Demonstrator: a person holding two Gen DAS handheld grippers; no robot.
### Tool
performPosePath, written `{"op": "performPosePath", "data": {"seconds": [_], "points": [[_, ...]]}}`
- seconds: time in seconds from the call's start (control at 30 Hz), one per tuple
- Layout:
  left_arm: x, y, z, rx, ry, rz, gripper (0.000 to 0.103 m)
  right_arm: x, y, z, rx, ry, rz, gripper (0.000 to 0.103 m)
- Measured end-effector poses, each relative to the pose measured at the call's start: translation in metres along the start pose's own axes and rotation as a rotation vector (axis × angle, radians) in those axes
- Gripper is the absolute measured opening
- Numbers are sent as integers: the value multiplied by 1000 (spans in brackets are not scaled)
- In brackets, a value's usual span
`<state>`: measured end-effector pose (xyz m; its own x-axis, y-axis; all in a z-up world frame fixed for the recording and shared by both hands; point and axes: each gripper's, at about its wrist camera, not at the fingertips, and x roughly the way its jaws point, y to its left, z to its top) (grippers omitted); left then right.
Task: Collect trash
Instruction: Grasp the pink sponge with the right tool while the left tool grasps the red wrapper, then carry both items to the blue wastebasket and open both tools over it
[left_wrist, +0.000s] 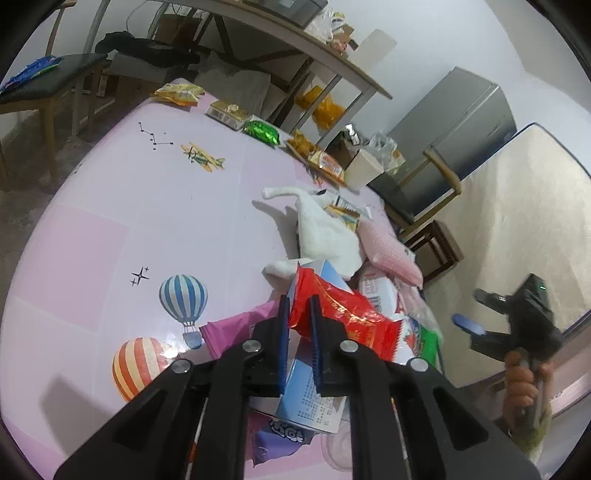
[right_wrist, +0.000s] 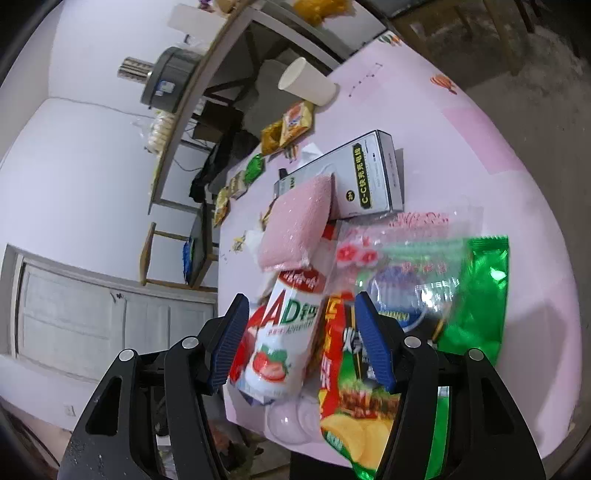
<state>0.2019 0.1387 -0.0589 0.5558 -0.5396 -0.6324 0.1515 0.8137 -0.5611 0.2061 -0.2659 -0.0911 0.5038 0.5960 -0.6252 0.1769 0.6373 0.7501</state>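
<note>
At six o'clock on the pink surface (left_wrist: 92, 240), the left gripper (left_wrist: 299, 306) has its jaws nipped onto the red wrapper (left_wrist: 340, 317) atop the litter heap; thin, crinkly foil, light and slippery, so an edge pinch probably suits it. The right gripper (right_wrist: 301, 314) stands with its jaws apart astride a white milk bottle (right_wrist: 284, 339) and chip bag (right_wrist: 347, 391), pads not clearly pressing. The bottle looks stiff; take it across its middle.
</note>
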Motion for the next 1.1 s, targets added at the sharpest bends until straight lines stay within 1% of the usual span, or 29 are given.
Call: {"op": "performPosePath", "data": {"seconds": [0.07, 0.13, 0.17, 0.23, 0.27, 0.33, 0.43, 0.53, 0.57, 0.63, 0.67, 0.73, 0.8, 0.87, 0.93, 0.97, 1.1], "points": [[-3, 1, 0, -14, -14, -21, 9, 8, 2, 10, -2, 14, -7, 58], [-8, 4, 1, -33, -37, -67, 9, 17, 2, 24, -1, 23, -31, 59], [-9, 4, 1, -35, -44, -77, 9, 22, 1, 29, -3, 31, -39, 59], [-12, 3, 3, -37, -61, -95, 9, 33, 2, 42, -2, 46, -63, 63], [-13, 2, 4, -36, -65, -102, 9, 39, 3, 46, -13, 60, -61, 63], [-15, 0, 5, -33, -75, -111, 9, 56, 4, 57, -16, 101, -65, 64], [-14, -1, 6, -29, -80, -117, 9, 80, 2, 66, 16, 178, -50, 64], [-13, -2, 5, -25, -83, -119, 9, 99, 5, 70, 14, 235, -61, 63], [-12, -2, 5, -22, -83, -118, 9, 102, 7, 71, 11, 239, -72, 61], [-10, -4, 5, -16, -86, -114, 9, 105, 7, 72, 14, 243, -83, 45], [-11, -4, 4, -15, -87, -115, 9, 105, 8, 73, 23, 243, -65, 42], [-11, -5, 4, -16, -88, -115, 9, 101, 10, 73, 20, 223, -67, 36], [-14, -7, 5, -15, -100, -113, 8, 94, 13, 72, 10, 199, -59, 32], [-20, -9, 7, -8, -117, -113, 8, 91, 17, 72, 9, 179, -34, 31], [-28, -13, 10, 3, -139, -115, 8, 80, 20, 72, 4, 149, -3, 30], [-31, -15, 11, 9, -149, -114, 8, 78, 22, 72, 47, 125, -15, 30], [-52, -33, 16, 48, -206, -112, 8, 49, 25, 70, 46, 73, 58, 29]]}}
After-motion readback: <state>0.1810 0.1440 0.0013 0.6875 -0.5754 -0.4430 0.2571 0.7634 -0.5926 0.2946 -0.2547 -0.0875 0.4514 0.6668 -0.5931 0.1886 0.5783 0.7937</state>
